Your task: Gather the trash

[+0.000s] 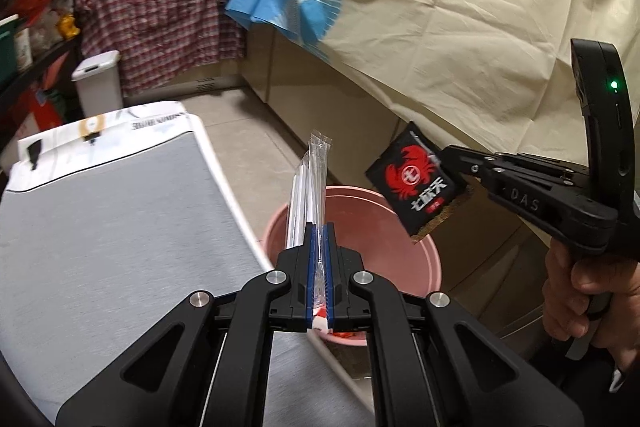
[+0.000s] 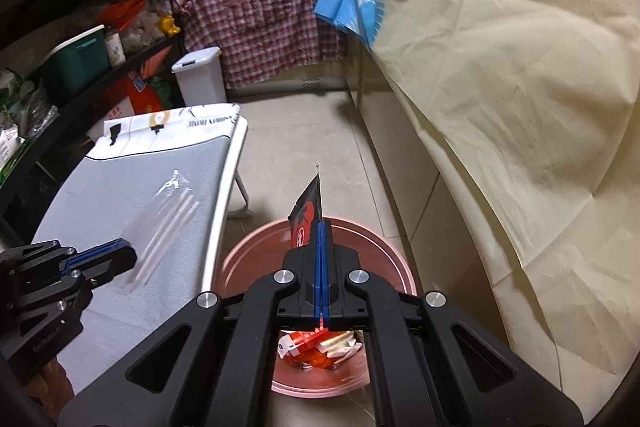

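Note:
My left gripper [image 1: 319, 227] is shut on a clear plastic wrapper with white straws [image 1: 312, 183], held upright over the edge of the grey table. It shows blurred in the right wrist view [image 2: 168, 223] beside the left gripper [image 2: 120, 251]. My right gripper [image 2: 322, 227] is shut on a black sachet with a red crab logo [image 2: 308, 215], held above the pink bucket [image 2: 384, 259]. The sachet [image 1: 412, 179] and right gripper [image 1: 448, 155] also show in the left wrist view, over the bucket [image 1: 424, 259]. Red and white wrappers [image 2: 320, 345] lie in the bucket.
A grey-topped table [image 1: 112, 219] with a white rim stands left of the bucket. A cream sheet [image 1: 460, 27] hangs on the right. A white lidded bin [image 2: 200, 75], a checked shirt [image 2: 260, 15] and black shelves [image 2: 80, 39] stand behind.

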`<move>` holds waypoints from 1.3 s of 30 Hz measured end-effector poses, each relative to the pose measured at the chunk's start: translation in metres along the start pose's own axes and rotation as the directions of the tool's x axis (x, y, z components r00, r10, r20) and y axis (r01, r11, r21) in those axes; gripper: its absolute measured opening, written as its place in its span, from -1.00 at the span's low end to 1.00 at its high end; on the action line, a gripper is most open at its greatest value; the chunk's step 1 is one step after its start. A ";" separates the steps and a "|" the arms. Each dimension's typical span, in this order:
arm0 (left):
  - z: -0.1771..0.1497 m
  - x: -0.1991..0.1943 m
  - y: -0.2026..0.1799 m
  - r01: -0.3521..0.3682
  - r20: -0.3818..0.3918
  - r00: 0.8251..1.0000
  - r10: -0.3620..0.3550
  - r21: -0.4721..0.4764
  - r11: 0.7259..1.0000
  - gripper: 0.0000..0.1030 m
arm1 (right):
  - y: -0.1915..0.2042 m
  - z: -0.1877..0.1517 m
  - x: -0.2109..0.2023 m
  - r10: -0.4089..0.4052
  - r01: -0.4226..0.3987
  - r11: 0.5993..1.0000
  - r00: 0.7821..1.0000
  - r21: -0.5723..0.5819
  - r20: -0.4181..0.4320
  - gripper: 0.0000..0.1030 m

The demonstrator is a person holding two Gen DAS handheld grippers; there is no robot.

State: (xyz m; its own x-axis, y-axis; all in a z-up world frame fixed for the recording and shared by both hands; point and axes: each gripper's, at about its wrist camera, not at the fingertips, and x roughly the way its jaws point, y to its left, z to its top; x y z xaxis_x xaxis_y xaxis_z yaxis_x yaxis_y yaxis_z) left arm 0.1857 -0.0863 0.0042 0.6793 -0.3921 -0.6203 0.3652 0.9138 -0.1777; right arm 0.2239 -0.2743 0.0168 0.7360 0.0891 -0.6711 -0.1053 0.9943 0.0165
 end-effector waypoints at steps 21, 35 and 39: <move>0.007 0.052 -0.018 0.026 -0.067 0.997 -0.026 -0.007 1.000 -0.29 | -0.015 -0.010 0.030 -0.027 0.029 0.999 0.993 0.018 -0.111 -0.90; -0.007 0.000 0.002 -0.045 -0.005 0.999 0.045 -0.028 0.999 -0.07 | -0.019 -0.019 -0.028 -0.046 0.042 0.993 0.998 0.110 0.033 0.35; -0.016 -0.031 0.008 -0.083 0.031 0.996 0.085 -0.050 0.995 0.17 | -0.013 -0.032 -0.069 -0.062 0.044 0.988 0.991 0.150 0.120 0.74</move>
State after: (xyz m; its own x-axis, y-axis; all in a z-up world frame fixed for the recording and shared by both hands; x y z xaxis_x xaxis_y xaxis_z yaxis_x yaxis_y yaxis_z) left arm 0.1574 -0.0649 0.0101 0.7269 -0.3164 -0.6095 0.2752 0.9474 -0.1637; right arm 0.1534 -0.2949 0.0394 0.8159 0.0337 -0.5773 0.0286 0.9947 0.0985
